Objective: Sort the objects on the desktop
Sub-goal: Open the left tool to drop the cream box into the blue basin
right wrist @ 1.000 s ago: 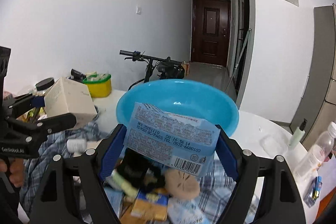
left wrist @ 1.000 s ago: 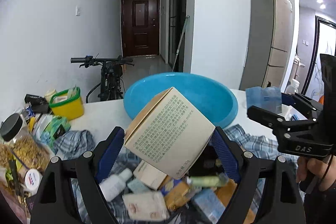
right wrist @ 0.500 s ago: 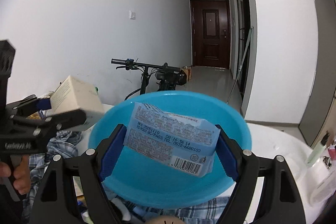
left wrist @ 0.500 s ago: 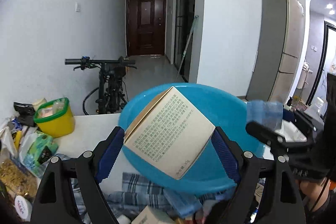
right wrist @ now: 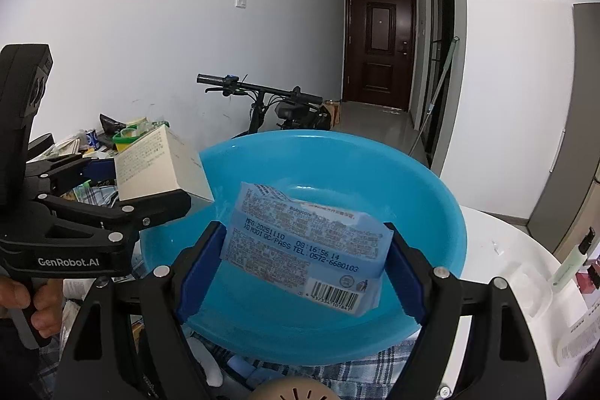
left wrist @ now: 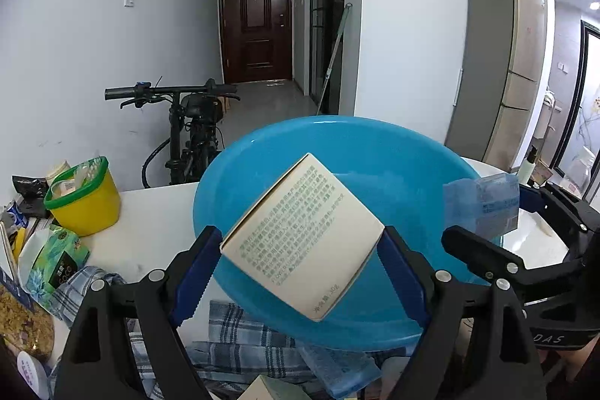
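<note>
My left gripper is shut on a cream cardboard box with printed text, tilted on a corner, held over the near rim of a big blue basin. My right gripper is shut on a light-blue wet-wipe packet with a barcode, held over the same basin. In the right wrist view the left gripper and its box are at the left. In the left wrist view the right gripper and its packet are at the right.
A checked cloth with several small packets lies below the basin. A yellow tub and a green pack stand at the left. A bicycle is behind the table. Small bottles and a comb lie at the right.
Both grippers have moved forward and up from the pile on the cloth with their loads. The basin now fills the view under both.
</note>
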Action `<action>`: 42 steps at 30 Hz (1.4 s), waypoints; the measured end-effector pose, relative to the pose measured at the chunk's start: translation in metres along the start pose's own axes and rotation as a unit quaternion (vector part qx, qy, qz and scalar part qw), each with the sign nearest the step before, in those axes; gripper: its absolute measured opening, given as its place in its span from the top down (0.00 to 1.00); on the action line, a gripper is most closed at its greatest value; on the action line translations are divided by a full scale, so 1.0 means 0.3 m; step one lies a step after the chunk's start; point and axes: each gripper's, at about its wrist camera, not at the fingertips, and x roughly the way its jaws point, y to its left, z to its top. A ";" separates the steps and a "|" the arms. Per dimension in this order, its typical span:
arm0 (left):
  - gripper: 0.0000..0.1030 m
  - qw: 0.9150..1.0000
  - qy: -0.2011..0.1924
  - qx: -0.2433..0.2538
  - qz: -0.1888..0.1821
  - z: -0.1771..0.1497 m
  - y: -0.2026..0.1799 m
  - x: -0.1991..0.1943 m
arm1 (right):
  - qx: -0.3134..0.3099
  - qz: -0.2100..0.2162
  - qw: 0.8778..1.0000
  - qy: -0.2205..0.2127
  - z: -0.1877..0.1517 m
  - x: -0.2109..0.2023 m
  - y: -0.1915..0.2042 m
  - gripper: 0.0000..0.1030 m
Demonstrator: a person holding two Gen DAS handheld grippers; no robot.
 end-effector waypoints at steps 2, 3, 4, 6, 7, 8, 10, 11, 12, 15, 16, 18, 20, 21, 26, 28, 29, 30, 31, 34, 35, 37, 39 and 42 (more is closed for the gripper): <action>0.16 1.000 -0.001 0.001 0.001 -0.001 0.000 -0.002 | 0.003 0.000 1.000 -0.002 -0.001 -0.004 -0.003 0.22; 0.16 1.000 -0.001 0.000 0.000 -0.001 -0.001 -0.003 | 0.004 0.000 1.000 -0.002 -0.002 -0.006 -0.006 0.22; 0.16 1.000 -0.002 0.000 0.000 0.000 -0.003 -0.005 | 0.005 0.000 1.000 -0.002 -0.004 -0.013 -0.011 0.22; 0.16 1.000 -0.003 0.001 0.000 0.001 -0.005 -0.009 | 0.008 0.001 1.000 -0.004 0.000 -0.019 -0.012 0.22; 0.16 1.000 -0.004 0.001 -0.001 0.001 -0.006 -0.010 | 0.009 0.003 1.000 -0.004 0.000 -0.019 -0.012 0.22; 0.16 1.000 -0.004 0.002 -0.001 0.001 -0.008 -0.010 | 0.009 0.002 1.000 -0.004 0.000 -0.019 -0.011 0.22; 0.16 1.000 -0.006 0.005 0.000 0.002 -0.014 -0.014 | 0.006 0.000 1.000 -0.003 -0.001 -0.021 -0.011 0.22; 0.16 1.000 -0.007 0.006 0.000 0.002 -0.017 -0.016 | 0.006 -0.001 1.000 -0.003 0.000 -0.019 -0.009 0.22; 0.16 1.000 -0.007 0.007 0.000 0.003 -0.019 -0.017 | 0.005 -0.001 1.000 -0.004 0.001 -0.020 -0.007 0.22; 0.16 1.000 -0.007 0.006 0.000 0.003 -0.020 -0.018 | 0.007 -0.002 1.000 -0.007 0.004 -0.023 -0.006 0.22; 0.16 1.000 -0.007 0.006 0.000 0.003 -0.020 -0.018 | 0.008 -0.002 1.000 -0.007 0.004 -0.024 -0.007 0.22; 0.16 1.000 -0.008 0.004 0.001 0.001 -0.022 -0.022 | 0.009 -0.001 1.000 -0.007 0.004 -0.023 -0.009 0.22; 0.16 1.000 -0.006 0.004 0.000 0.000 -0.023 -0.021 | 0.010 -0.002 1.000 -0.006 0.006 -0.022 -0.012 0.22; 0.16 1.000 -0.005 0.004 0.000 -0.001 -0.019 -0.019 | 0.010 0.000 1.000 -0.006 0.005 -0.023 -0.013 0.22; 0.16 1.000 -0.004 0.005 0.001 -0.002 -0.017 -0.018 | 0.007 -0.002 1.000 -0.007 0.007 -0.023 -0.009 0.22; 0.16 1.000 -0.004 0.004 0.002 -0.002 -0.015 -0.017 | 0.007 -0.003 1.000 -0.006 0.008 -0.023 -0.008 0.22; 0.16 1.000 -0.004 0.004 0.001 -0.003 -0.015 -0.018 | 0.008 -0.003 1.000 -0.007 0.006 -0.023 -0.009 0.22; 0.16 1.000 -0.004 0.004 0.001 -0.004 -0.012 -0.017 | 0.009 -0.003 1.000 -0.006 0.006 -0.022 -0.010 0.22; 0.16 1.000 -0.003 0.004 0.001 -0.004 -0.012 -0.017 | 0.010 -0.003 1.000 -0.006 0.006 -0.021 -0.010 0.22; 0.16 1.000 -0.003 0.003 0.002 -0.005 -0.005 -0.015 | 0.011 -0.005 1.000 -0.006 0.004 -0.020 -0.014 0.22; 0.16 1.000 -0.002 0.003 0.002 -0.006 -0.006 -0.017 | 0.012 -0.006 1.000 -0.006 0.003 -0.020 -0.015 0.22; 0.14 1.000 -0.003 0.001 0.005 -0.004 -0.002 -0.015 | 0.014 -0.007 1.000 -0.004 0.002 -0.019 -0.019 0.22; 0.06 1.000 0.001 -0.004 0.016 -0.003 0.006 -0.011 | 0.016 -0.008 1.000 -0.005 0.001 -0.020 -0.025 0.22; 0.00 0.999 0.011 -0.020 0.033 -0.002 0.030 -0.001 | 0.018 -0.007 1.000 -0.005 0.001 -0.021 -0.027 0.22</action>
